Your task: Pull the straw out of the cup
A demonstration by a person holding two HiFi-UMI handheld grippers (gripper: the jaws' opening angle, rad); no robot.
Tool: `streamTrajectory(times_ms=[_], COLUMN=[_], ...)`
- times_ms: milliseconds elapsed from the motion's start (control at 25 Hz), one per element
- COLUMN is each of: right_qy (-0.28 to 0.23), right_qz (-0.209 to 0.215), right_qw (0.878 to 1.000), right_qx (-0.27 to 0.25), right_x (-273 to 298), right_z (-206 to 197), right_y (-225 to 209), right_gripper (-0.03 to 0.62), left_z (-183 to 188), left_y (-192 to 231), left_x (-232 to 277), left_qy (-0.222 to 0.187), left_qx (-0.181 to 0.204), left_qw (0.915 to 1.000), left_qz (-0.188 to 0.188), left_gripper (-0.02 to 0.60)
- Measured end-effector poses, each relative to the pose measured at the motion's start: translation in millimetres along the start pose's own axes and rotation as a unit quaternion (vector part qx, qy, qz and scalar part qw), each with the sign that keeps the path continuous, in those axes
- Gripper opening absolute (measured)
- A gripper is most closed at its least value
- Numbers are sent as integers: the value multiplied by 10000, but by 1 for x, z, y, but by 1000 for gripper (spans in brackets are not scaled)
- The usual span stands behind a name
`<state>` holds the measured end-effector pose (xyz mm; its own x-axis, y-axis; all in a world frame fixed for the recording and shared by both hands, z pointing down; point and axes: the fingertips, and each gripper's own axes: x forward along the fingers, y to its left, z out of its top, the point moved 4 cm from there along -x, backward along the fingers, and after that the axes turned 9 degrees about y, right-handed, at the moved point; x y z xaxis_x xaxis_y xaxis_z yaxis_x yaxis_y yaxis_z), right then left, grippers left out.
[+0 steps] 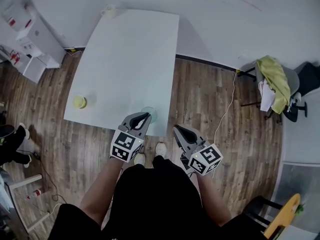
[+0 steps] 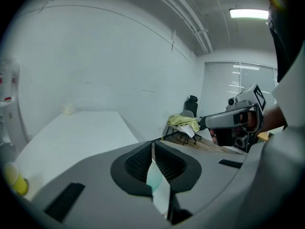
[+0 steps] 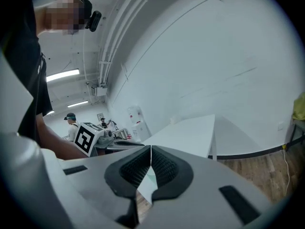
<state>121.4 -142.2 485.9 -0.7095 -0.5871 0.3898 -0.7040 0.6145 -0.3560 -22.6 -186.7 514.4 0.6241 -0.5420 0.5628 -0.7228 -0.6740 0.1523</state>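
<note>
At the near edge of the smooth white table [image 1: 125, 59], a small round pale-green cup [image 1: 153, 113] sits just past the left tool [image 1: 144, 118]; its straw is too small to see. The left tool and right tool [image 1: 178, 130] both have their ribbed black jaws pressed together, holding nothing. It would be best to open one, pinch the thin straw low, and lift straight up.

A white table [image 1: 125, 59] on a wood-plank floor [image 1: 215, 99] stretches ahead of the fingers [image 1: 141, 120] toward a white wall [image 1: 225, 14]. Well right of the fingers, a chair [image 1: 294, 81] holds a yellow-green cloth [image 1: 274, 74].
</note>
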Motion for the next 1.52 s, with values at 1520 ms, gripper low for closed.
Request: streamTrajectory(times_ms=[1520], right_qy=[339], right_qz=[186], right_qw=[9991], right_qx=[172], right_x=[3], right_z=[-7], right_y=[-65], right_gripper=[23], left_z=[-14], left_y=[10], left_x=[72], left_qy=[1195], left_qx=[162], left_qw=[9911], left_qz=[555], left_gripper=[72])
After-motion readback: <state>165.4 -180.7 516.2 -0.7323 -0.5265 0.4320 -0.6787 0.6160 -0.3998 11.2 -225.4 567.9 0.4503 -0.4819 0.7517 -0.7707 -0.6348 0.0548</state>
